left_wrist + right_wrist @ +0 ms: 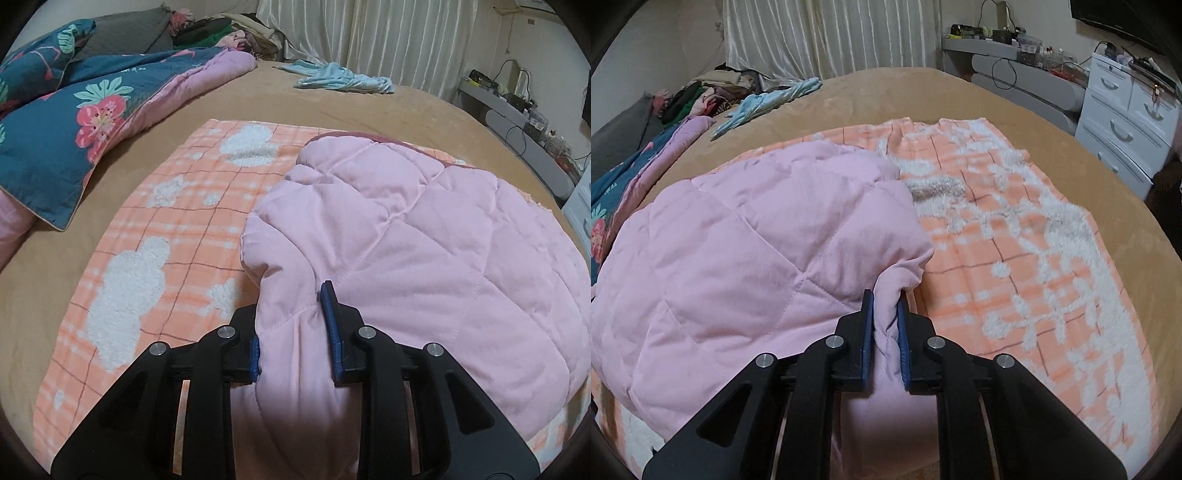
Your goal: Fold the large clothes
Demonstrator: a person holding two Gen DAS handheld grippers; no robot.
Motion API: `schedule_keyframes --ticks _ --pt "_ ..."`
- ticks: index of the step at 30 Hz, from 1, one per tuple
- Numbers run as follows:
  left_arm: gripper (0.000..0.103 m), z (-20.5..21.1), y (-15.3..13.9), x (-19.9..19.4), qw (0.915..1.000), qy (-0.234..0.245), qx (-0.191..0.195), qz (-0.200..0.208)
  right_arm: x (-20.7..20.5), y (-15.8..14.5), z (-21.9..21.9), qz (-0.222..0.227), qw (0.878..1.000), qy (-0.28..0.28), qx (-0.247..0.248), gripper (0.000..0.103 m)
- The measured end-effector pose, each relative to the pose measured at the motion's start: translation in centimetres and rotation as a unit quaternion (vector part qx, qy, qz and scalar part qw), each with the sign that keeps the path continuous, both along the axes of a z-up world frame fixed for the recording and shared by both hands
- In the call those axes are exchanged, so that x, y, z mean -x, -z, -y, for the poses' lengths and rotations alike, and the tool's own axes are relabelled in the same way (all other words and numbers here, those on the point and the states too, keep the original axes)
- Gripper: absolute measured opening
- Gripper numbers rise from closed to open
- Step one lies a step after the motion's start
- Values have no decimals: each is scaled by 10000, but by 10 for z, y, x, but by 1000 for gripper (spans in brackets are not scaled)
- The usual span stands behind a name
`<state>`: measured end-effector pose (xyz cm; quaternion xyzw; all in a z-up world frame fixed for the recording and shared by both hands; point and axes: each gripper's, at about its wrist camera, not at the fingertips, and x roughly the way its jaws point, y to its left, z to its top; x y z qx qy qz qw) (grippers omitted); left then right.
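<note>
Both grippers are holding the same garment: a large pink quilted padded piece with an orange-and-white checked fleece lining (173,229), lying across a tan plush bedspread (303,103).

The left gripper (293,325) is clamping a thick bunched fold of the pink quilted side (424,251). Its blue-padded jaws are standing a little apart only because the padding fills them; the right-hand pad (330,317) is pressing into the cloth, while the other pad is mostly hidden behind the fold.

The right gripper (884,325) is pinching a thinner edge of the pink side (738,236), jaws nearly together, both pads on the fabric.

Step in hand, as I judge it: the two grippers are carrying a turned-over flap of the pink shell across the open fleece lining (1015,258). Part of the lining is covered by the flap; bare lining is lying to either side of it, in the left view on the left and in the right view on the right. The far edge with its darker trim (369,137) is resting on the lining.

Next move, I judge: carrying both corners on together, level with each other, until the flap's edge is meeting the garment's far edge, then lowering and letting go at once. Risks: the bulky padding springing back or one corner trailing, giving a skewed fold.

Elsewhere on the bed: a blue floral quilt (74,122), a light blue garment (343,79).
</note>
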<state>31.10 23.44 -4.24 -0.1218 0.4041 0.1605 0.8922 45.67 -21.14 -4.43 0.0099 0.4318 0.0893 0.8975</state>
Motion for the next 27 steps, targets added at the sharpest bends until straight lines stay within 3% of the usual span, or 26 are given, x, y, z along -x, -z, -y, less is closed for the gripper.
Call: schedule_keyframes --ticks 5,7,8,10,12,15,17,27 --pt "30 -2 -2 0 9999 -42 19 -120 3 -1 15 -258 9988 120 -395 21" --pt "43 -6 -8 5 9997 -134 165 -138 10 -7 21 -291 9982 228 -463 46" --pt "57 -7 -11 9 9996 -165 216 -116 15 -11 23 -274 9980 235 -515 63" --pt "64 -6 -21 18 9994 -179 291 -34 28 -22 28 -103 9977 249 -625 71" --pt "77 -3 -29 28 9996 -159 238 -5 44 -36 30 95 9969 189 -757 87" --pt "90 3 -39 44 9995 -122 289 31 67 -55 32 269 9952 74 -936 95" --pt "94 9 -44 53 9995 -70 310 34 80 -66 30 358 9947 -27 -963 97" --pt "94 47 -91 100 9982 336 292 396 137 -120 20 907 9929 -350 -691 99"
